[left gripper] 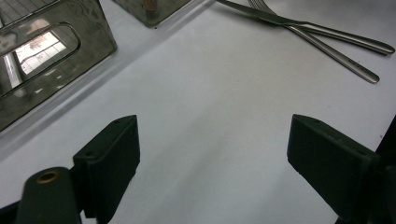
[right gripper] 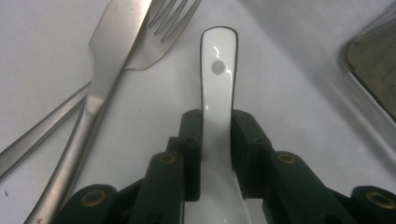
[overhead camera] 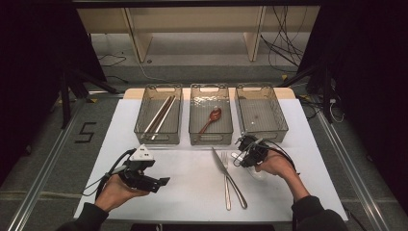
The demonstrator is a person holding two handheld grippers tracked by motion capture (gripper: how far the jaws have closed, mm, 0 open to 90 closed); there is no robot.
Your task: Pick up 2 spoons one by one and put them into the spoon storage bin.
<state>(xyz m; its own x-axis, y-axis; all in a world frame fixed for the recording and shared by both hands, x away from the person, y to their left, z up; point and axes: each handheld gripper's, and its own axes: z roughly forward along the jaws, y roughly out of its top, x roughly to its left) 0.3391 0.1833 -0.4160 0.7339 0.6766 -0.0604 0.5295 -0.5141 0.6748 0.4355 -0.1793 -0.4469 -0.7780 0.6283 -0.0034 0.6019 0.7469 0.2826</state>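
Observation:
A white ceramic spoon [right gripper: 217, 79] lies on the white table top, its handle pointing at the fork. My right gripper [right gripper: 217, 128] is shut on that handle, with both pads pressed against its sides. From above, the right gripper [overhead camera: 244, 147] sits in front of the right bin, and the spoon's handle end [overhead camera: 235, 155] pokes out beside the fork. A steel knife [right gripper: 109, 56] and a steel fork [right gripper: 161, 25] lie crossed just left of the spoon. My left gripper [left gripper: 212, 140] stands open over bare table; the high view places the left gripper [overhead camera: 161, 182] at the front left.
Three grey see-through bins stand in a row at the back: the left bin [overhead camera: 142, 126] holds chopsticks [overhead camera: 161, 115], the middle bin [overhead camera: 194, 131] a red-brown spoon [overhead camera: 212, 118], and the right bin [overhead camera: 281, 122] looks empty. The table's front edge [overhead camera: 192, 214] is close to the hands.

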